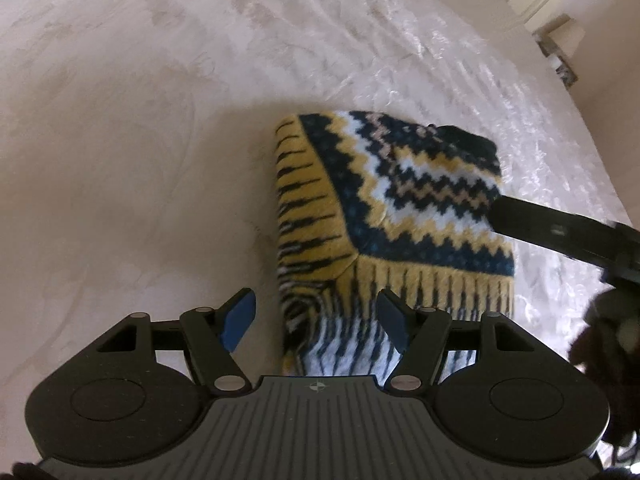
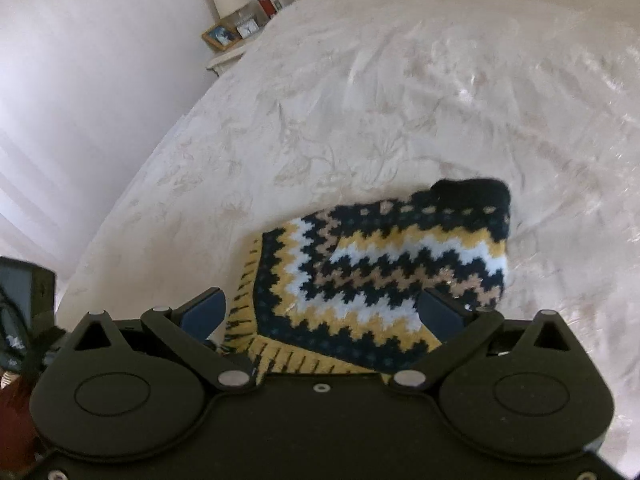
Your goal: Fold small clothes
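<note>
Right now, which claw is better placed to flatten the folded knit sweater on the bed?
Probably the right claw. Its open fingers already straddle the folded knit sweater, right over the patterned top. The left claw, also open, sits at the near striped edge, partly off the fabric over the bedspread.

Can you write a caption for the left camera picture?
Open left gripper above a zigzag knit on the bedspread.

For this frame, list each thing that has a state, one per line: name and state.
Sweater: folded into a compact bundle, lying on the bed.
Left gripper: open, fingers either side of the sweater's near edge.
Right gripper: open, straddling the sweater.
Bedspread: spread out, lightly wrinkled.
</note>
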A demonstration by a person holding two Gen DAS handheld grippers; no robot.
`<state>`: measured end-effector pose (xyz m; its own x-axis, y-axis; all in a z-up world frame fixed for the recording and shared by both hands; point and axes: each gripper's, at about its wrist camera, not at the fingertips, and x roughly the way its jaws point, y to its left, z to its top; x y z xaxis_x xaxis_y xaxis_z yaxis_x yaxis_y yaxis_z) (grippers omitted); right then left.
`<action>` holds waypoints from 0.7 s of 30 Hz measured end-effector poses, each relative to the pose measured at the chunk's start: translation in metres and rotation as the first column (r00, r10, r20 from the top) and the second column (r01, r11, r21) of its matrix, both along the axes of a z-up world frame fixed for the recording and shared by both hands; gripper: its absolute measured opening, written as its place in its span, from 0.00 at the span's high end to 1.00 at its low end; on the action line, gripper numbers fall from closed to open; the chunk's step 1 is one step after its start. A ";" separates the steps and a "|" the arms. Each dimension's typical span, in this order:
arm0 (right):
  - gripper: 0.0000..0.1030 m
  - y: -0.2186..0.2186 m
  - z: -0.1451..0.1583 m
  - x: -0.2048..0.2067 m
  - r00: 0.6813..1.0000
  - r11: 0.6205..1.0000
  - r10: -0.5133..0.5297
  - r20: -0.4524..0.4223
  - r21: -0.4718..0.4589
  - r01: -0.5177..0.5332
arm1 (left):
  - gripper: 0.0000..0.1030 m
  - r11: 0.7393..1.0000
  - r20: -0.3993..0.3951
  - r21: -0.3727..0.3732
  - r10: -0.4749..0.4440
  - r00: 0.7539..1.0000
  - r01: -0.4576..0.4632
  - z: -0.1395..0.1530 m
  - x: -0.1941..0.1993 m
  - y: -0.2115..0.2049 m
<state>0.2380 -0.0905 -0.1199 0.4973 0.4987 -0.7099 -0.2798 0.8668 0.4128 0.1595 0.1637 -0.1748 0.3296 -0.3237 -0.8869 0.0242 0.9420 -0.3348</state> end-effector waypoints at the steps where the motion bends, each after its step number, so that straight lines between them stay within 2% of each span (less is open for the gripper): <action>1: 0.00 0.000 -0.007 0.005 1.000 1.000 -0.003 -0.017 -0.014 0.003 | 0.36 1.000 -0.005 0.006 0.003 1.000 -0.003 -0.001 -0.001 0.000; 5: 0.00 -0.005 -0.030 0.026 0.996 0.999 -0.034 -0.080 -0.043 0.031 | 0.36 1.000 -0.021 0.015 0.007 1.000 -0.006 -0.002 -0.001 0.000; 10: 0.00 -0.001 -0.043 0.042 0.994 0.995 -0.031 -0.109 -0.101 0.020 | 0.36 1.000 -0.018 0.028 -0.010 1.000 0.010 0.001 -0.001 -0.003; 14: 0.00 0.002 -0.042 0.044 0.994 0.993 -0.024 -0.108 -0.115 0.012 | 0.36 0.999 -0.014 0.048 -0.019 1.000 0.020 0.004 -0.001 -0.006; 21: 0.00 -0.015 -0.021 0.023 0.996 0.996 -0.060 -0.071 -0.070 0.055 | 0.36 0.996 -0.005 0.087 -0.034 0.999 0.035 0.009 -0.006 -0.010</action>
<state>0.2613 -0.1056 -0.1412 0.4692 0.4201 -0.7768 -0.1999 0.9073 0.3699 0.1539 0.1533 -0.1655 0.3163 -0.2564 -0.9134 0.0563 0.9662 -0.2517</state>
